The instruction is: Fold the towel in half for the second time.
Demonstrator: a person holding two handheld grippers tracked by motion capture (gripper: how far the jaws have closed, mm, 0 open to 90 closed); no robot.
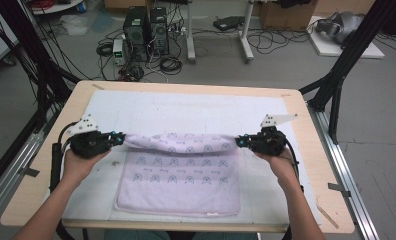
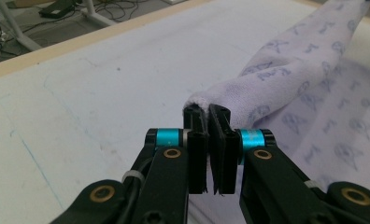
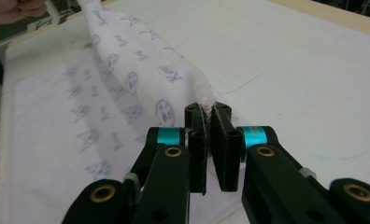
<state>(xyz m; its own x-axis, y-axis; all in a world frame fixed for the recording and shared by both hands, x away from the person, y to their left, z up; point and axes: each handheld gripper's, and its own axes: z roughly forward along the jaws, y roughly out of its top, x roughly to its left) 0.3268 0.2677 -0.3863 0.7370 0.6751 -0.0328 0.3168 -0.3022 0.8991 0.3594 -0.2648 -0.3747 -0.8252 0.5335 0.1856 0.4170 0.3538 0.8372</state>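
In the high view, a pale lilac towel (image 1: 181,180) with small blue printed figures lies in the lower middle of the frame, on a white mat (image 1: 151,107) that covers a wooden table (image 1: 306,135). The far edge of the towel is lifted from the mat and hangs as a soft roll between the two grippers, while the near part lies flat and reaches almost to the near edge of the mat. The left gripper (image 1: 117,138) is at the left end of this roll, held by the person's left hand (image 1: 78,165), and the right gripper (image 1: 242,141) is at the right end, held by the right hand (image 1: 281,165). In the left gripper view, the black jaws are pressed nearly together and the hemmed corner of the towel (image 2: 286,79) is pinched between their tips. In the right gripper view, the jaws are also closed on a thin edge of the towel (image 3: 141,74), which runs up toward the upper left of the frame. Beyond the table, at the top of the high view, two computer towers (image 1: 146,30) and many cables lie on the grey floor.
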